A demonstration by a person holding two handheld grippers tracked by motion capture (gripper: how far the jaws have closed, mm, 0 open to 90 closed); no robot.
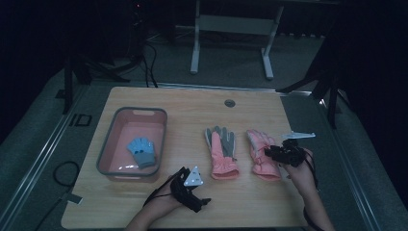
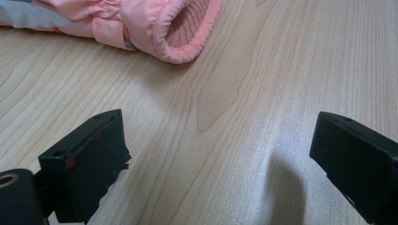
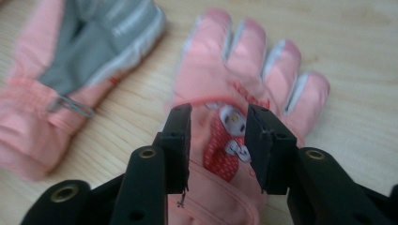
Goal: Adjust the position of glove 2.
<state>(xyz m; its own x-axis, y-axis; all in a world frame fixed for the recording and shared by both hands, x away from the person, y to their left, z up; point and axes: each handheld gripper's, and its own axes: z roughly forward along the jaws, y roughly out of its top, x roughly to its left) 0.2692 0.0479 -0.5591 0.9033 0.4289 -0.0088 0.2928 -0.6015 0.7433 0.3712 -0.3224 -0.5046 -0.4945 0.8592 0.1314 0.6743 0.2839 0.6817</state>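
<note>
Padded pink cloth gloves [image 1: 262, 156], smooth matt wood-grain table [image 1: 250, 202], glossy plastic tub [image 1: 108, 149]

High view: fixed cam above near edge of bench [image 1: 144, 207], facing fwd and down; whole top in frame, dim. Left gripper view: rides low, close to bench, faces cuff of grey-palmed pink glove [image 2: 155, 23] [image 1: 221, 153]. Right gripper view: close above patch-backed pink glove [image 3: 244, 89] [image 1: 260, 153], slightly blurred; probably tilted down. Both gripper views share the grey-palmed glove w/ high view.
</note>
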